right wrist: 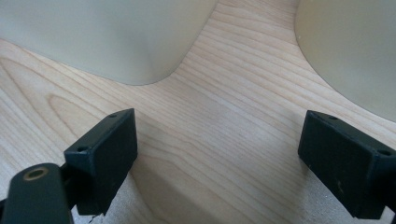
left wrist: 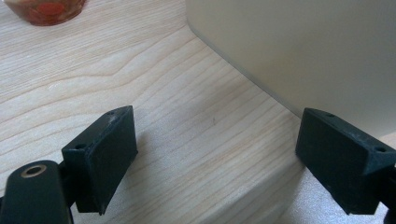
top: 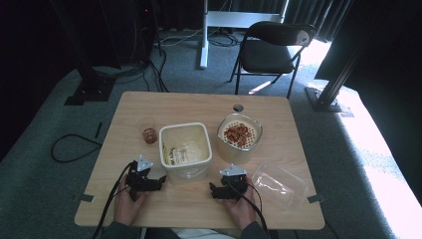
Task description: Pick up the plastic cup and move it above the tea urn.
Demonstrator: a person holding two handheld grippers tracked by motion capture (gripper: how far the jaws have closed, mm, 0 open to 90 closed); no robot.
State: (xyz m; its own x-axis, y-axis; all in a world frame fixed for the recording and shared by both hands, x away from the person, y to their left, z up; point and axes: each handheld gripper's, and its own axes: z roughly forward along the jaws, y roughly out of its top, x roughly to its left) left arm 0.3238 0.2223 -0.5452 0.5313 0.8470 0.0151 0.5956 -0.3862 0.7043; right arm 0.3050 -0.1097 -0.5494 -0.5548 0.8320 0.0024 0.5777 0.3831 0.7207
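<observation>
1. The table (top: 199, 107) is light wood and carries everything; a folding chair (top: 271, 50) stands on the carpet beyond its far edge.
2. A square cream tub (top: 185, 151) sits near the middle of the table, with some paper lying inside it. Its near wall lies between the two grippers.
3. A round cream bowl (top: 239, 135) with a holed insert stands just right of the tub, close to it though contact cannot be told, and holds brown pieces.
4. A clear plastic lid (top: 278, 183) lies flat near the right front of the table, right of the right gripper.
5. The left gripper (top: 160, 180) rests on the table just left of the tub's front corner, held by the person's left hand (top: 128, 201). In the left gripper view its jaws stand wide apart with bare wood between them and the tub wall close ahead at the right.
6. The right gripper (top: 213, 189) rests just in front of the tub's right corner, in the right hand (top: 241, 209). Its jaws are also spread wide with nothing between them, facing the gap between tub and bowl.
7. A small clear cup (top: 148, 132) with something reddish inside stands left of the tub.
</observation>
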